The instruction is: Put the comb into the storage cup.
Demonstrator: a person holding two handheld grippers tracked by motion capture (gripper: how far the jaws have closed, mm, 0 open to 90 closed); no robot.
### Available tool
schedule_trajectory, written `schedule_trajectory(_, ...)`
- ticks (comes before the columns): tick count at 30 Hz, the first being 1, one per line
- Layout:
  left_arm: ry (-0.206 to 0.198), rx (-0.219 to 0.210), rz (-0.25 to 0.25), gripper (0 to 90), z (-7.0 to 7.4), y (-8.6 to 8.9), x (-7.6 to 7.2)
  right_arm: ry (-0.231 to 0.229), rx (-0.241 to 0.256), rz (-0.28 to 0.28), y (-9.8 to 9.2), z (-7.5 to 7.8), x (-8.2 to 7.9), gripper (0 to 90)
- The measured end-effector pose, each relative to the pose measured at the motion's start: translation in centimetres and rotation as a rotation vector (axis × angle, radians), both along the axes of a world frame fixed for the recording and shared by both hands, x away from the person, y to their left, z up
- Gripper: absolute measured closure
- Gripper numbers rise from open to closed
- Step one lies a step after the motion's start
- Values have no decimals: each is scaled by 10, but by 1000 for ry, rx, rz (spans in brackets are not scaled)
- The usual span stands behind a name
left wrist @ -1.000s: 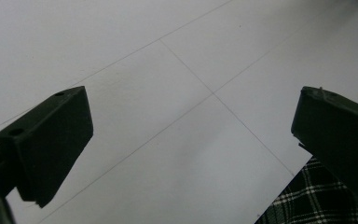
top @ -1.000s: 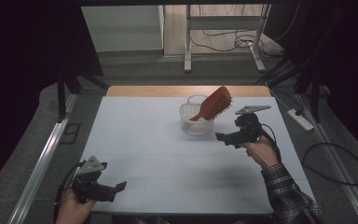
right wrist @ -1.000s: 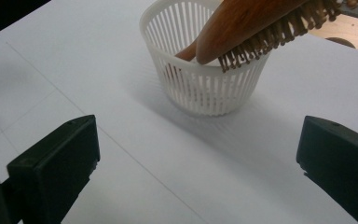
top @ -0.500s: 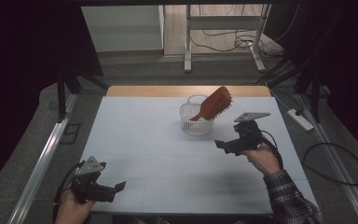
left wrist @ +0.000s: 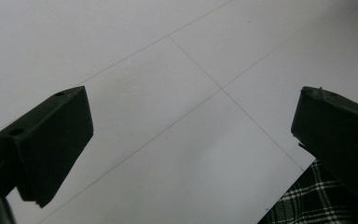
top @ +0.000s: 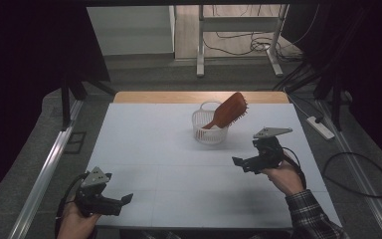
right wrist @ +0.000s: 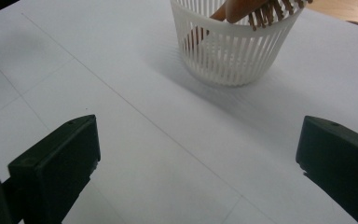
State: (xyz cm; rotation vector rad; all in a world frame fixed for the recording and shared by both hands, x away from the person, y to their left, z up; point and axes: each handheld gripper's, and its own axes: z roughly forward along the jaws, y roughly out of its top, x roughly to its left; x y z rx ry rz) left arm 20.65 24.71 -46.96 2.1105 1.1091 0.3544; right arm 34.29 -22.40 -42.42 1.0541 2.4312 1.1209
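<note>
Brush parked in basket, both tongs released.

Left gripper [top: 110, 201] at seven o'clock near the table [top: 144, 144] edge, jaws spread, empty. Basket [top: 210, 130] at twelve, hairbrush [top: 227, 110] standing in it, long axis leaning toward two. Right gripper [top: 248, 163] at four, jaws wide, empty, far nearer; basket lies toward eleven from it, bare tabletop between.

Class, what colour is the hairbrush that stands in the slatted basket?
The hairbrush is reddish-brown, clearest in the high view; the basket is white.
</note>
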Motion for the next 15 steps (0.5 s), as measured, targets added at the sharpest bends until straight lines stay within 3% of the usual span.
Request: schedule_trajectory(15, 11, 0, -8, 0, -1, 0, 1, 6, -11, -32, -17, -6, -19, 2)
